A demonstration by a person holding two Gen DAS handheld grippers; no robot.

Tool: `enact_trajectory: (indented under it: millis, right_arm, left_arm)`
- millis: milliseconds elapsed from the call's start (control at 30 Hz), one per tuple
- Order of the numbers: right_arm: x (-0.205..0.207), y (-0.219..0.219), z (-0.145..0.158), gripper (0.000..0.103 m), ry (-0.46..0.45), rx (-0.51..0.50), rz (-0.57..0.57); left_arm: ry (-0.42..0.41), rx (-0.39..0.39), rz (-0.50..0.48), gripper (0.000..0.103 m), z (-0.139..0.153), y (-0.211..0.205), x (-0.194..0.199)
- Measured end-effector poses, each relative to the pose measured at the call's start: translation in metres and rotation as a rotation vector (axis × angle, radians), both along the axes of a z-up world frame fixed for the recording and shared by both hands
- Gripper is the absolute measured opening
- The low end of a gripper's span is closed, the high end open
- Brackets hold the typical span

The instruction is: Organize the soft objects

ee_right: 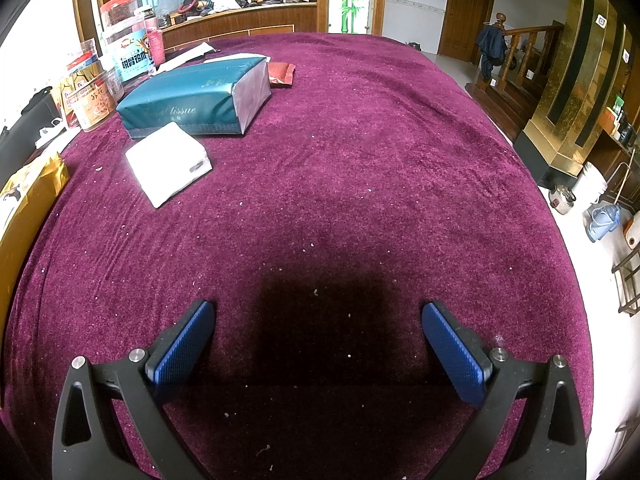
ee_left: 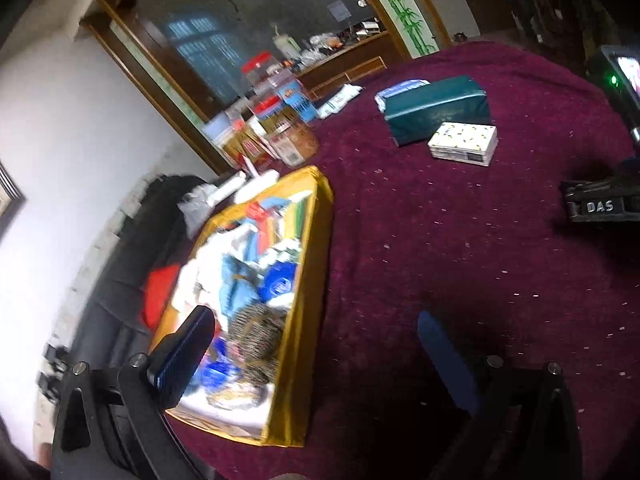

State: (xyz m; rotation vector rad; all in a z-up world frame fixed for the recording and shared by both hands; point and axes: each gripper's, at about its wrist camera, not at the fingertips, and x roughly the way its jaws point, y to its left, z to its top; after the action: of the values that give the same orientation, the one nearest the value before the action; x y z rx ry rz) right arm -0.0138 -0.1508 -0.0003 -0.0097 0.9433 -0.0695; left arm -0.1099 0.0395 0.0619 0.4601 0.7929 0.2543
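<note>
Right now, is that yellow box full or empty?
Full. The yellow box is open on top, heaped to the rim with white, blue and patterned items, seen in the left wrist view.

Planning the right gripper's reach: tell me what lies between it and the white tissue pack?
Only bare purple cloth between the right gripper and white tissue pack, per the right wrist view.

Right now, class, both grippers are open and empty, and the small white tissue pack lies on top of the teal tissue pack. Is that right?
Not quite. The small white tissue pack lies on the purple tablecloth in front of the teal tissue pack, not on it, as the right wrist view shows. The left gripper and right gripper are open and empty.
</note>
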Motion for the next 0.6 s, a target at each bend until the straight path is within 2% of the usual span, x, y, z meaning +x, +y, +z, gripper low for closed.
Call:
enact_trajectory:
  millis: [133, 300, 600]
  right_arm:
    - [0.0, 0.0, 0.0, 0.103, 0.0, 0.0, 0.0]
    - [0.0, 0.0, 0.0, 0.103, 0.0, 0.0, 0.0]
    - [0.0, 0.0, 0.0, 0.103, 0.0, 0.0, 0.0]
  left_arm:
    - [0.01, -0.079, 0.005, 0.103, 0.001, 0.009, 0.0]
    - [-0.029, -0.149, 0.028, 0.103, 0.009, 0.03, -0.003]
    - [-0.077, -0.33, 0.037, 0.103, 0.02, 0.072, -0.008]
